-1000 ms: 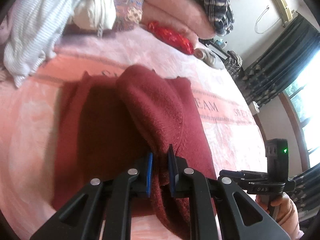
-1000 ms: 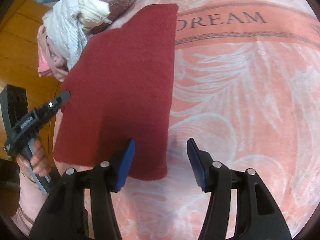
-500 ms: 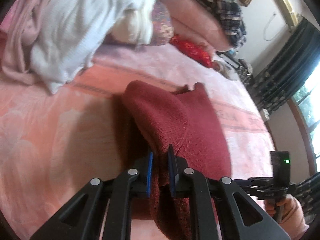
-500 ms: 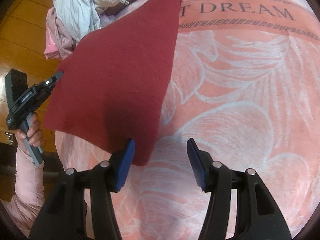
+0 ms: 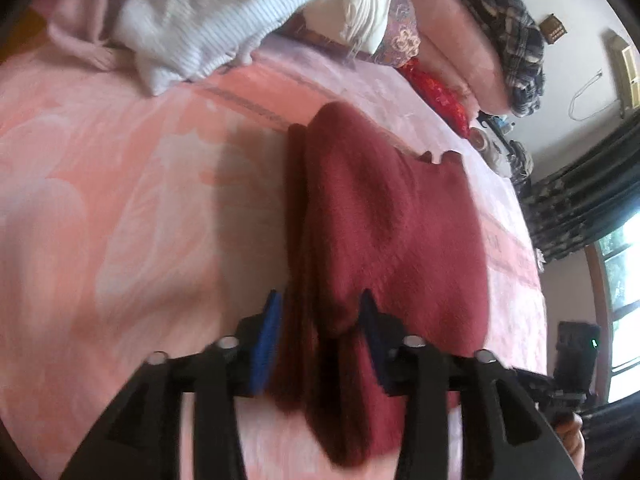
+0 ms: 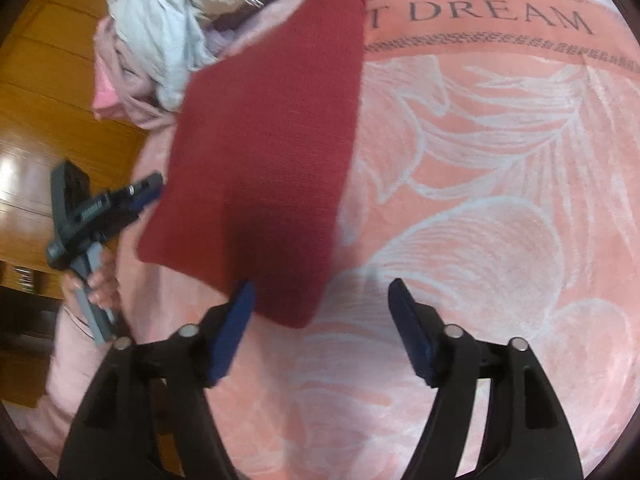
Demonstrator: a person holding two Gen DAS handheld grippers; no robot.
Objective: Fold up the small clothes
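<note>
Left wrist view: the left gripper has its jaws opening, blue pads parted, with the near edge of the red cloth lying loose between them; motion blur hides whether either pad touches the knit, but nothing is pinched. The cloth is folded over on itself, a darker under-layer showing along its left edge, and spreads away from the jaws across the pink bed cover. Its near end is cut off behind the gripper's black arms. Farther off sits a pile of clothes, white ribbed knit over pale pink, with a plaid garment on pink bedding at far right. At the right edge, part of the other gripper's black body and a bit of hand are visible, mostly cropped.

Right wrist view: the right gripper stands released, jaws widening. The near corner of the red cloth lies in the gap, close to the left pad, not pressed. This view shows the cloth's whole outline as a long flat panel on the bed cover, its far end reaching the printed word "DREAM", which the left view does not show. At left, a hand holds the left gripper at the cloth's left edge; its tips are blurred.
</note>
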